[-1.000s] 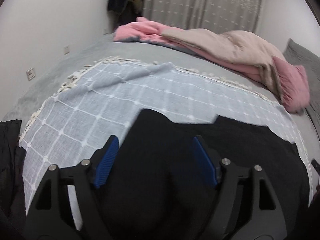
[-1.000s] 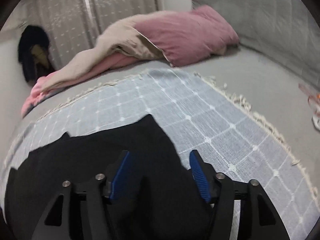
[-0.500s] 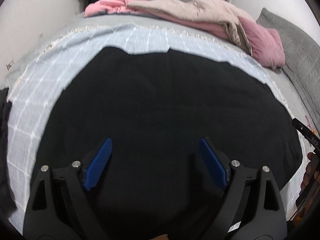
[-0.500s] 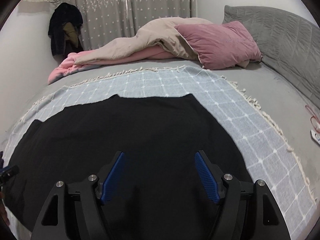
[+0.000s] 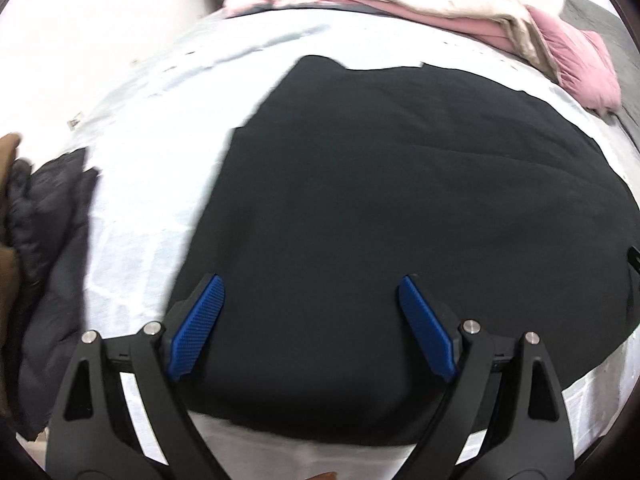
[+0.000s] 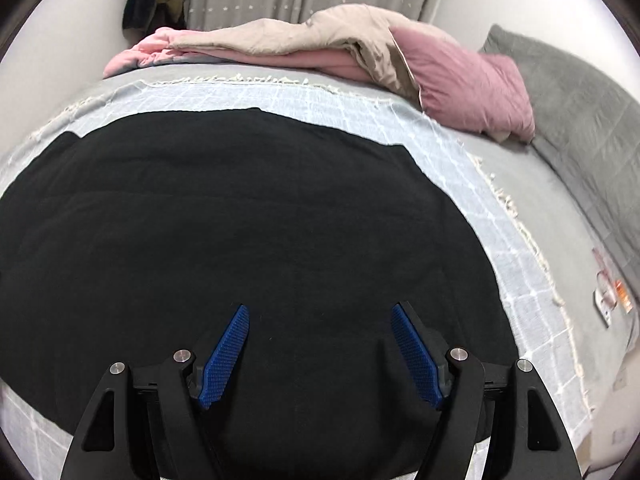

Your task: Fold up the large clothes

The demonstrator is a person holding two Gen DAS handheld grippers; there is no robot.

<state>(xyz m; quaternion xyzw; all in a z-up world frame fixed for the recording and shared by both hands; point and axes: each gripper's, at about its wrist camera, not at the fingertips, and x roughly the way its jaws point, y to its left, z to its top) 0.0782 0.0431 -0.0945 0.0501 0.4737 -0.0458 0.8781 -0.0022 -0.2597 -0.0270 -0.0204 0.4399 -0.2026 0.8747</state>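
One black garment (image 5: 400, 200) lies flat on the checked throw (image 6: 520, 280); left gripper (image 5: 310, 328) and right gripper (image 6: 320, 356) (two total) gape empty.

The bed (image 6: 532, 196) has a grey sheet. A light blue checked blanket (image 6: 516, 280) with a fringe lies flat on it. A big black cloth (image 6: 240, 240) is spread on the blanket. At the far side lie a pink and tan quilt (image 6: 320, 40) and a pink pillow (image 6: 468, 84).
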